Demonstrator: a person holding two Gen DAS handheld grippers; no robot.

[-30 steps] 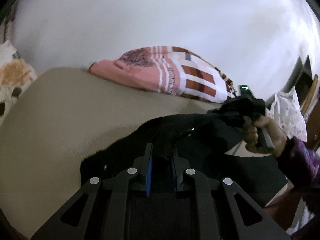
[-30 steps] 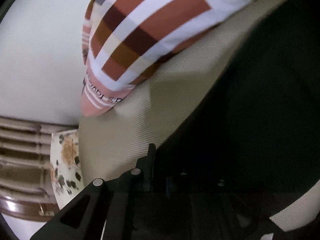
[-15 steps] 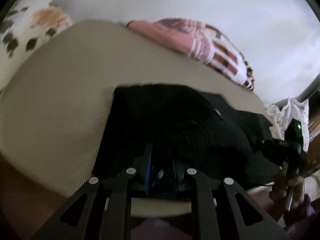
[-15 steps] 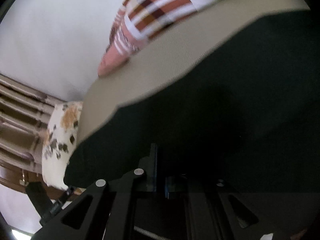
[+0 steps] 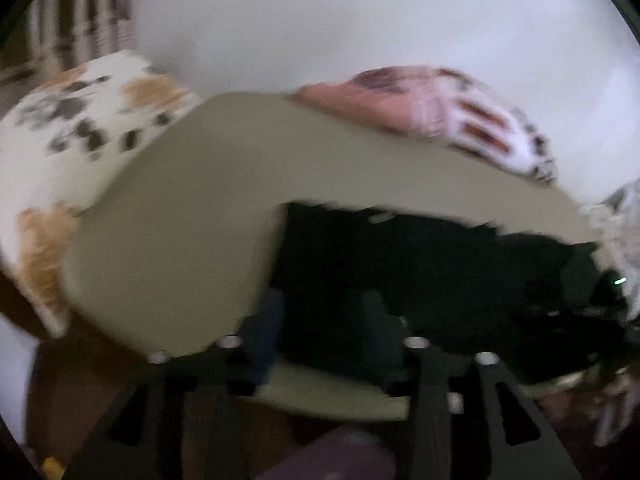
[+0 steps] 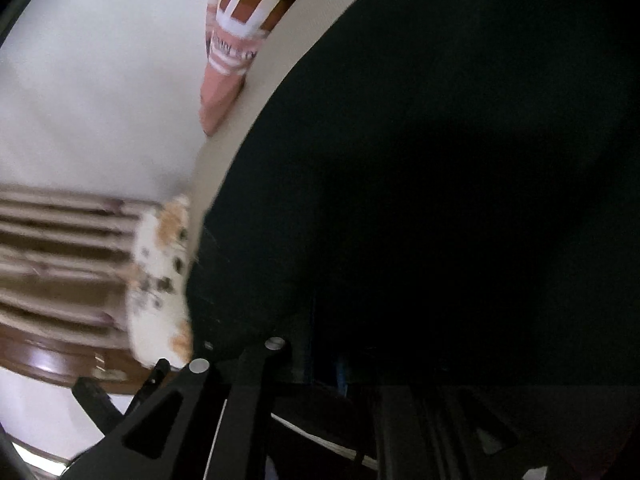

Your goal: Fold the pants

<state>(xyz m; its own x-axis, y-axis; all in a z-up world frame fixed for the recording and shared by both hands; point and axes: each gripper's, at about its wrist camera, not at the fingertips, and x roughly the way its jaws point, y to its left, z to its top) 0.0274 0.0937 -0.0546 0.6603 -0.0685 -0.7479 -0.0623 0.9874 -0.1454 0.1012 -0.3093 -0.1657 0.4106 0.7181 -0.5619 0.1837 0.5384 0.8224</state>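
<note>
**Black pants lie on the beige cushion, left tongs just opened**

The black pants (image 5: 420, 264) lie on a beige cushion (image 5: 192, 216), toward its right and near side in the left wrist view. Their left edge is straight and their far edge is nearly straight. In this view the near edge of the cloth reaches down to the tips of the left gripper (image 5: 320, 320).

The jaws of the left gripper have just been opening and now stand apart. The edge of the pants shows between them, but the pads do not press on it. The picture is blurred, so small details of the cloth are not clear.

In the right wrist view the pants (image 6: 440, 160) fill most of the picture as a dark mass. The right gripper (image 6: 340, 368) is very dark against them. Its jaws have just been opening a little, but I cannot tell whether they are apart or if they pinch the cloth.

Behind the cushion lies a pink pillow (image 5: 432, 108) with brown and white stripes, against a white wall (image 5: 360, 12). At the left end of the cushion there is a white cloth (image 5: 72, 128) with orange and grey spots.

At the far right of the left wrist view, a small green light (image 5: 620, 281) glows on a dark device.
</note>
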